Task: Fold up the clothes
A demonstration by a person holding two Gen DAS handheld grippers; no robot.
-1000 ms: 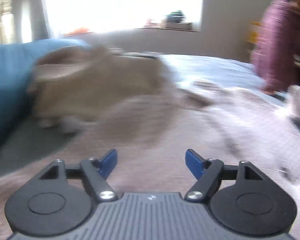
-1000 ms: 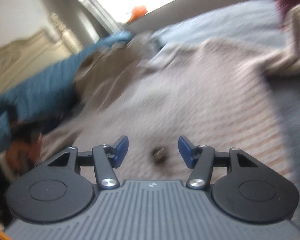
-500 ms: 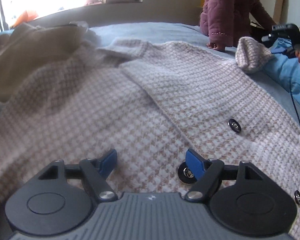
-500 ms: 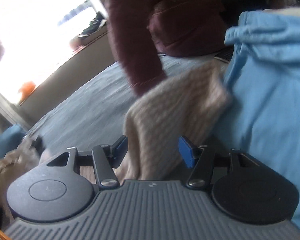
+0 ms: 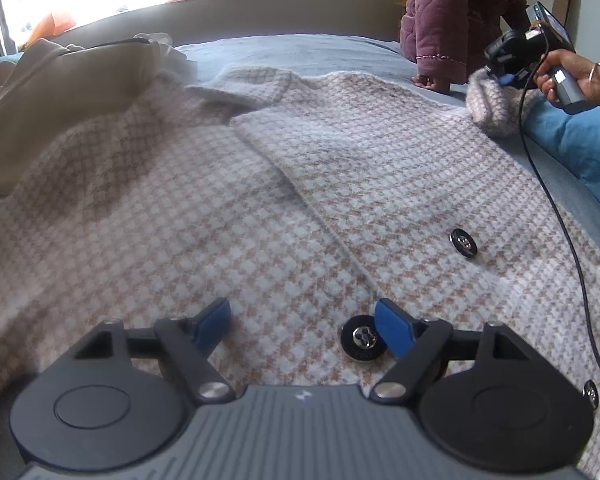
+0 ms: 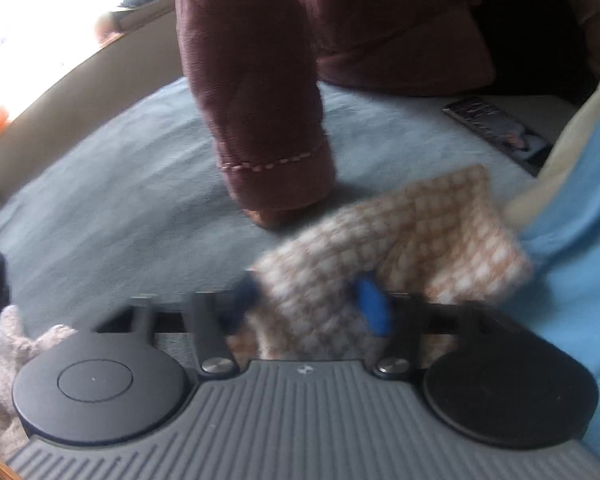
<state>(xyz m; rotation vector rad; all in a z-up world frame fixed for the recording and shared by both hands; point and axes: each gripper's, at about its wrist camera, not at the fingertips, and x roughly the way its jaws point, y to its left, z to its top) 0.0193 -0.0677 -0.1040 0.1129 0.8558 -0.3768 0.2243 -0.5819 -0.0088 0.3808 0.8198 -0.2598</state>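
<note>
Houndstooth knit cardigan (image 5: 228, 208) lies flat on the bed (image 5: 300, 50), front up; sleeve fold starting.
Right gripper (image 6: 312, 300) is closing on the sleeve cuff (image 6: 404, 236), knit already between the fingers; cuff rests at the bed's edge against the blue garment (image 6: 580, 280). Left gripper (image 5: 304, 324) hovers spread over the front panel, nothing held, a black button (image 5: 360, 342) just beside its right finger. My read: get a full bite on the cuff, don't snag the blue fabric, carry the sleeve across the chest while the left pins the body.
</note>
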